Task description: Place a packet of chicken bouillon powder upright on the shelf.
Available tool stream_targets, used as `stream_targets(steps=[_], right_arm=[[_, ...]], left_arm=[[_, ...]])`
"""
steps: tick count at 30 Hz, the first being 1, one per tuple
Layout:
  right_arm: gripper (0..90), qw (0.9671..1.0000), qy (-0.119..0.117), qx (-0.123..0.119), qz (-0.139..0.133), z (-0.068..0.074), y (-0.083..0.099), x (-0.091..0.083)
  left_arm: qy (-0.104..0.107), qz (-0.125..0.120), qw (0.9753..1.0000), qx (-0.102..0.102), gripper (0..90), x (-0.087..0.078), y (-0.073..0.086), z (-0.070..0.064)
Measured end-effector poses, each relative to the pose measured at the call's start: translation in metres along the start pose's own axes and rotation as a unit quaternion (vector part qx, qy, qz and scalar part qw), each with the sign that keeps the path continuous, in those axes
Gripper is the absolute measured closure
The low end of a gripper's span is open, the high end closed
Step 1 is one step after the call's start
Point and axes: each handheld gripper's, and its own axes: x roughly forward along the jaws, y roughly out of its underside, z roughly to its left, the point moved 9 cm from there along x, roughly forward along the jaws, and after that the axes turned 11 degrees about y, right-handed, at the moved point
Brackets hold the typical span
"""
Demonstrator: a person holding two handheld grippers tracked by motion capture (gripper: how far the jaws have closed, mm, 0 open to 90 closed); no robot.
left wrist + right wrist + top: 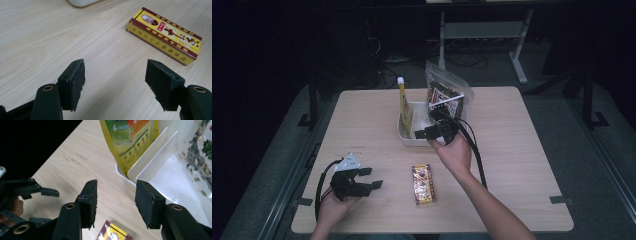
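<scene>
I see a lab or test room: a bare wooden counter (522,150) on grey carpet, cables (387,75) tangled upper centre, a white desk frame (517,45) behind.

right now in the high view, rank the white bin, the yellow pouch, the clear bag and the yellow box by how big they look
1. white bin
2. clear bag; close to the bin, and the right claw hides part of both, so unsure
3. yellow pouch
4. yellow box; near the pouch in size

Blk grippers (371,178), brass screws, cables
</scene>
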Motion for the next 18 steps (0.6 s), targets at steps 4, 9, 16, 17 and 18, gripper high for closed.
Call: stream_targets(steps=[4,9,16,17,18], right_arm=[[50.4,1.0,0.0,-0.001,0.005,-0.003,0.007,0.002],[50.3,0.9999,-0.004,-0.005,0.01,-0.006,0.017,0.004],[48.0,0.9997,-0.013,-0.017,0.012,-0.006,0.028,0.005],[47.9,0.9997,-0.013,-0.017,0.013,-0.006,0.029,0.006],[47.9,0.9997,-0.015,-0.016,0.014,-0.006,0.031,0.006]], left_arm=[[0.003,0.002,1.0,0.002,31.3,0.002,0.001,-0.002],[0.004,0.004,1.0,0.005,30.4,0.004,0.0,-0.003],[0.007,0.006,0.9999,0.007,30.0,0.007,-0.001,-0.007],[0.007,0.006,0.9999,0.008,29.9,0.007,-0.002,-0.008],[0.007,0.006,0.9999,0.008,29.9,0.007,-0.002,-0.008]])
